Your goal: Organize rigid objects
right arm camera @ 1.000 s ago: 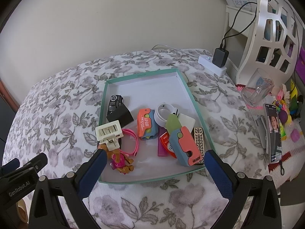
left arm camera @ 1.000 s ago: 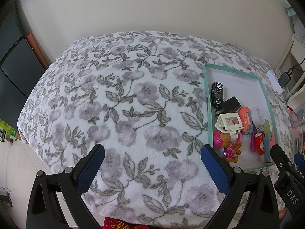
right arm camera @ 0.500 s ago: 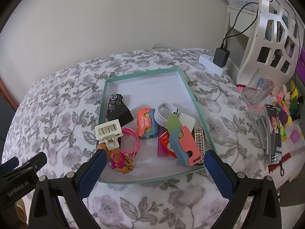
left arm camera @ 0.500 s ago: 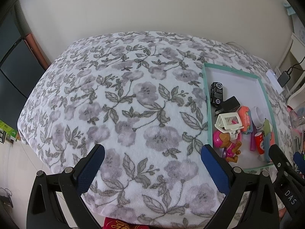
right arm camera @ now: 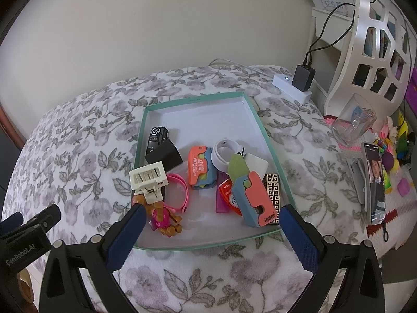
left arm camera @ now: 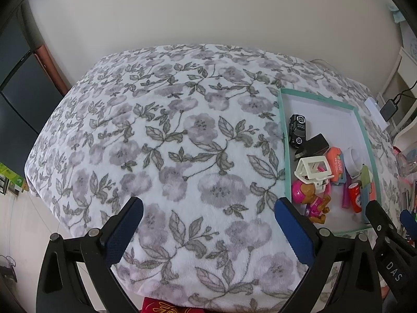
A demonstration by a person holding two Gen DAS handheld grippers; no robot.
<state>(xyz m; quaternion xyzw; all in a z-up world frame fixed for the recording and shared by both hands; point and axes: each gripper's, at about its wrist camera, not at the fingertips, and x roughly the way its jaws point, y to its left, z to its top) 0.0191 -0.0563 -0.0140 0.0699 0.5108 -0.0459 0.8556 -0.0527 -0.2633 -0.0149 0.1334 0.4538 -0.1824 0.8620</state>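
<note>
A: What is carrying everything?

B: A surface [left arm camera: 166,156] draped in a white blanket with grey-purple flowers is filling both views, sitting against a plain cream wall [right arm camera: 156,26]. A teal-rimmed tray [right arm camera: 271,140] is lying on its right part.

A: And the grippers?

B: The left gripper [left arm camera: 206,221] is hanging wide open over bare blanket, holding nothing. The right gripper [right arm camera: 208,224] is also gaping wide and empty, hovering over the tray's near edge.

A: Where are the objects?

B: All are sitting in the tray: a black toy car [right arm camera: 156,138], a white clip [right arm camera: 149,181], a pink dog figure [right arm camera: 163,216], an orange-and-blue case [right arm camera: 256,203].

A: Anything unclear?

B: A white shelf [right arm camera: 375,36], a glass [right arm camera: 354,122] and a phone [right arm camera: 375,185] are crowding the right edge. The things piled under the case are overlapping, so I cannot make them out.
</note>
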